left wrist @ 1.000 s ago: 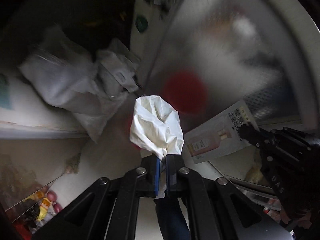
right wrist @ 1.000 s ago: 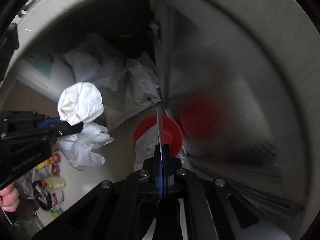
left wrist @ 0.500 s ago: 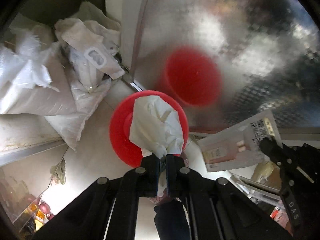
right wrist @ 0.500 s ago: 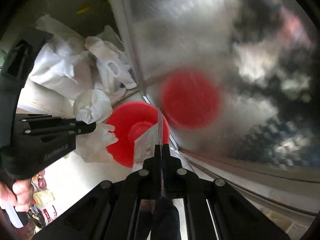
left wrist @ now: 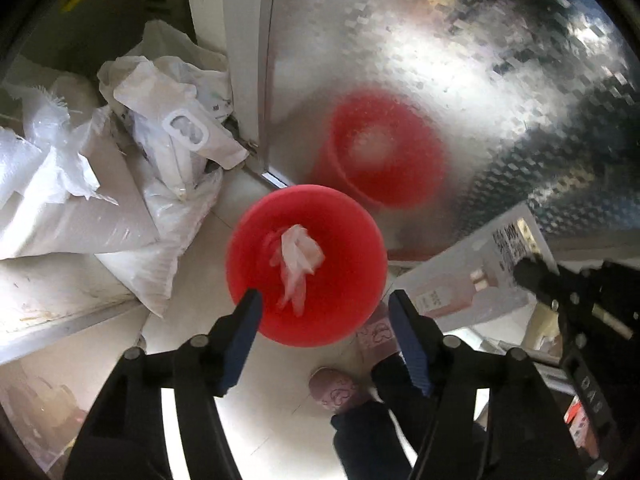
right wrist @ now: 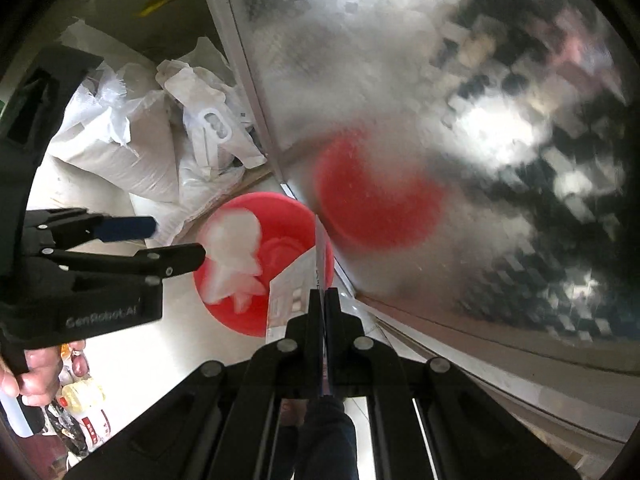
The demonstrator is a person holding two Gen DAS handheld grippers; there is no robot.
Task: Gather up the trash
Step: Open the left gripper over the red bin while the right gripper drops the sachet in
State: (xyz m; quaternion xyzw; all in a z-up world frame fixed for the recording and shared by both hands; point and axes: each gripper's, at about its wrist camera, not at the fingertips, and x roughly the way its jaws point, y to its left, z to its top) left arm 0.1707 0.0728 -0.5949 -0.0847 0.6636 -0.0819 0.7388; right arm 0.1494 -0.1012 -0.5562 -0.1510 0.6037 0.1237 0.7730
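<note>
1. The left gripper (left wrist: pixel 324 312) points steeply down over a red bin (left wrist: pixel 306 264) on the pale floor (left wrist: pixel 280 420). Its jaws are opening and nothing is between them.
2. A crumpled white plastic bag (left wrist: pixel 298 264) is inside the bin, just ahead of the left gripper's blue-padded fingertips (left wrist: pixel 248 316) and apart from them. In the right wrist view it is blurred (right wrist: pixel 236 256).
3. The right gripper (right wrist: pixel 322 300) is closed on a flat printed card (left wrist: pixel 476 276), pinched by its edge. In its own view the card (right wrist: pixel 290 296) stands edge-on, straight ahead of the fingers, over the near rim of the bin (right wrist: pixel 224 312).
4. From the right gripper, the left gripper (right wrist: pixel 176 244) is off to the left, jaws apart, with a hand (right wrist: pixel 28 376) on its grip.
5. A dimpled metal panel (left wrist: pixel 460 60) stands just beyond the bin and mirrors it in red.
6. White sacks (left wrist: pixel 80 184) lie piled to the left of the bin, beyond the left gripper.
7. Two pink slippers (left wrist: pixel 340 388) and dark trouser legs (left wrist: pixel 372 428) are on the floor below the left gripper's fingers.
</note>
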